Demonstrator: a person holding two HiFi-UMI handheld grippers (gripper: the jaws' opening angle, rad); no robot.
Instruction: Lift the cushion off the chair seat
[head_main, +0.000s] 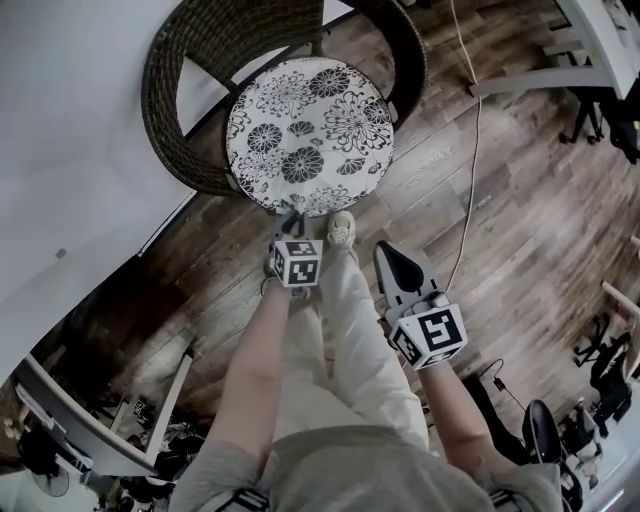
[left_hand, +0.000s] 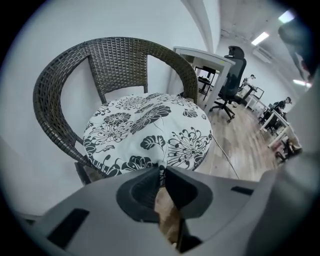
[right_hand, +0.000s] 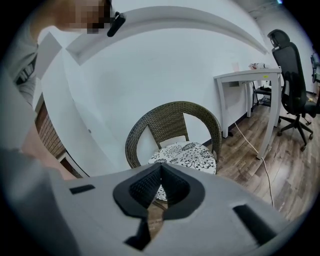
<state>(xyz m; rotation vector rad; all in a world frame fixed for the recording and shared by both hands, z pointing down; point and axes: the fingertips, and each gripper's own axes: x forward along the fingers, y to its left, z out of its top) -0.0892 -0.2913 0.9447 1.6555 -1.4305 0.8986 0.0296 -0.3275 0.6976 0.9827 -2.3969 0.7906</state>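
Note:
A round white cushion with black flowers (head_main: 310, 135) (left_hand: 145, 135) lies on the seat of a dark wicker chair (head_main: 190, 60) (left_hand: 60, 75). My left gripper (head_main: 291, 215) (left_hand: 161, 167) is at the cushion's near edge, its jaws pinched on the rim of the fabric. My right gripper (head_main: 392, 255) (right_hand: 160, 165) hangs back over the floor, to the right of the person's leg and well short of the chair. Its jaws meet with nothing between them. The right gripper view shows the chair (right_hand: 170, 117) and the cushion (right_hand: 185, 155) farther off.
A white wall (head_main: 70, 150) runs along the chair's left. A white desk (right_hand: 250, 80) stands to the right, and a cable (head_main: 475, 150) trails over the wood floor. A black office chair (right_hand: 292, 65) stands beyond. The person's shoe (head_main: 342, 230) is just before the chair.

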